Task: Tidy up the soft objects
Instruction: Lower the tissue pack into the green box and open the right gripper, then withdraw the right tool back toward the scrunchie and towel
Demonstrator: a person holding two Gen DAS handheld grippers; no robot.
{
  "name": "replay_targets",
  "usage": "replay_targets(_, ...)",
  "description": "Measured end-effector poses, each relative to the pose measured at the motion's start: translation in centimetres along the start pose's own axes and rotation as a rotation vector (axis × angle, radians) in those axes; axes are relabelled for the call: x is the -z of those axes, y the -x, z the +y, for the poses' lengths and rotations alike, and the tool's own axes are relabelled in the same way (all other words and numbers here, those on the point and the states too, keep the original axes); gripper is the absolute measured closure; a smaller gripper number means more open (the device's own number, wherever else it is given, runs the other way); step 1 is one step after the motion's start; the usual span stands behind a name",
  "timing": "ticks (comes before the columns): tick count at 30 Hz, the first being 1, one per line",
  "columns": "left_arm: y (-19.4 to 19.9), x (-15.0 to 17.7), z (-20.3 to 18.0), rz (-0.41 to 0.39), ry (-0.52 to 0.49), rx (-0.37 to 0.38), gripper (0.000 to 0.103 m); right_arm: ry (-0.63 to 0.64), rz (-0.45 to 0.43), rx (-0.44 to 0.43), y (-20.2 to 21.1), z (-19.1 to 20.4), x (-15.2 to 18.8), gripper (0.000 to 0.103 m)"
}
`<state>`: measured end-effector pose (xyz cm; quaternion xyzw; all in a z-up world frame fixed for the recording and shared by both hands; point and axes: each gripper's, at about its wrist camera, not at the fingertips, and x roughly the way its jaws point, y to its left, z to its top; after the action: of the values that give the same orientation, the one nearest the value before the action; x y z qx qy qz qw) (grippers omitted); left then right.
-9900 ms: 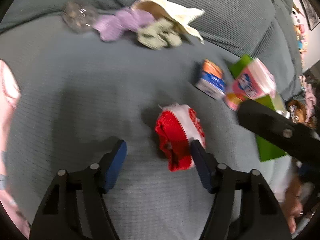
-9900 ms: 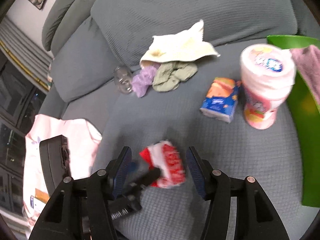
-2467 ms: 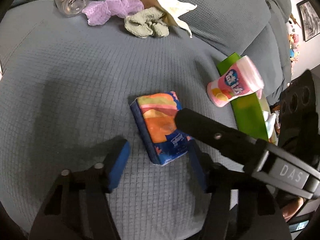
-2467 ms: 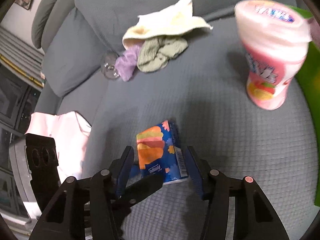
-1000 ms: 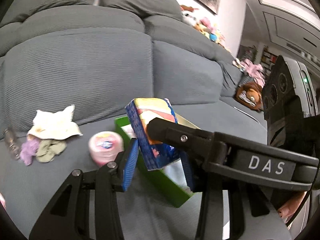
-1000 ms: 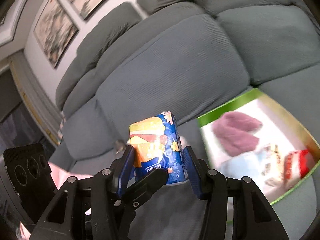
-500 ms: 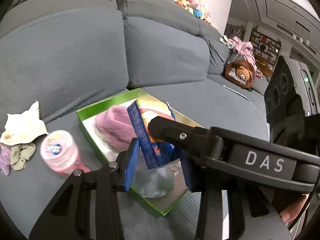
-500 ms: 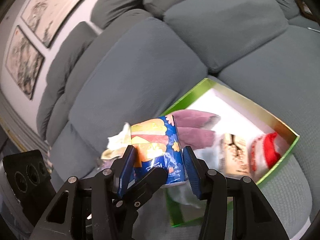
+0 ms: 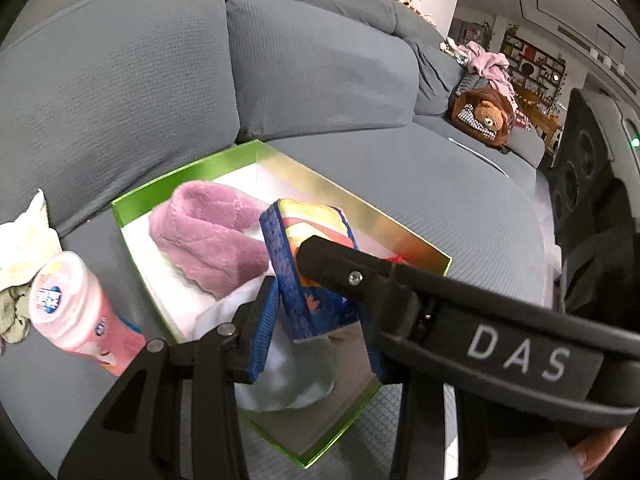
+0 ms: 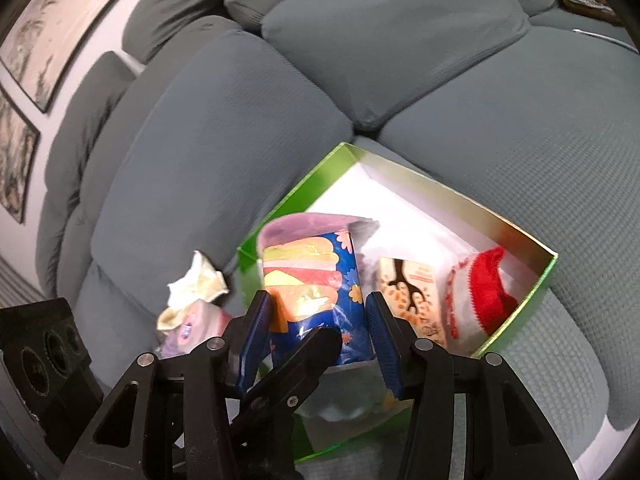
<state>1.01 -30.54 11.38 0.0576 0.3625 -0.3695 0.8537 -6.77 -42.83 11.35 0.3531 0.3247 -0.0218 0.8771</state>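
Observation:
A blue and orange tissue pack [image 9: 308, 276] is gripped from both sides by my two grippers and held just above the green box [image 9: 224, 160]. My left gripper [image 9: 320, 320] is shut on it, and my right gripper [image 10: 316, 328] is shut on the same pack [image 10: 316, 280]. The green box [image 10: 536, 276] lies on the grey sofa. It holds a pink plush cloth [image 9: 208, 236], a white cloth [image 9: 288, 376], a beige patterned pack [image 10: 408, 296] and a red and white knit item [image 10: 484, 292].
A pink tub [image 9: 76, 308] stands left of the box. A cream cloth [image 9: 24, 236] and a green cloth [image 9: 12, 312] lie further left. A teddy bear [image 9: 484, 112] sits at the far right of the sofa.
Both grippers have carried the tissue pack from the sofa seat up and over to the green box, and it now hangs lower over the box's contents.

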Motion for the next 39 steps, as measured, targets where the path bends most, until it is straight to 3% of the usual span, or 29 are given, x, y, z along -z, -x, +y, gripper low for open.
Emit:
replay_targets(4, -0.4, 0.1, -0.2, 0.019, 0.000, 0.002, 0.064, -0.025, 0.017, 0.013, -0.4, -0.6, 0.0, 0.051)
replay_targets(9, 0.9, 0.3, -0.4, -0.015, -0.015, 0.019, 0.062, -0.012, -0.012, 0.041, 0.1, -0.2, 0.0, 0.051)
replay_targets(14, 3.3, 0.6, 0.4, -0.066, 0.014, 0.034, 0.042, -0.019, -0.036, 0.016, 0.8, 0.2, 0.0, 0.051)
replay_targets(15, 3.9, 0.6, 0.8, -0.078, 0.028, 0.049, 0.038, -0.015, -0.047, 0.028, 1.0, 0.4, 0.0, 0.049)
replay_targets(17, 5.6, 0.8, 1.8, -0.103, 0.062, 0.076, 0.033, -0.007, -0.070, 0.029, 1.4, 0.8, 0.0, 0.035)
replay_targets(22, 9.8, 2.1, 4.2, -0.178, 0.138, 0.076, 0.018, 0.034, -0.103, 0.023, 2.2, 2.8, 0.3, 0.031)
replay_targets(27, 13.8, 4.5, 7.2, -0.237, 0.207, 0.025, 0.005, 0.076, -0.111, 0.002, 2.2, 4.8, 0.9, 0.027)
replay_targets(29, 15.0, 6.1, 8.9, -0.238, 0.228, -0.004, 0.005, 0.097, -0.116, -0.002, 2.0, 5.7, 1.3, 0.014)
replay_targets(34, 17.2, 10.0, 13.4, -0.236, 0.314, -0.133, 0.005, 0.179, -0.109, -0.007, 1.1, 8.5, 2.5, 0.014)
replay_targets(37, 18.1, 12.0, 17.0, -0.264, 0.406, -0.231, 0.005, 0.251, -0.095, 0.003, 0.2, 10.5, 3.5, 0.014)
replay_targets(39, 18.4, 13.0, 19.0, -0.284, 0.475, -0.258, 0.005, 0.286, -0.098, 0.010, -0.4, 11.8, 4.3, 0.014)
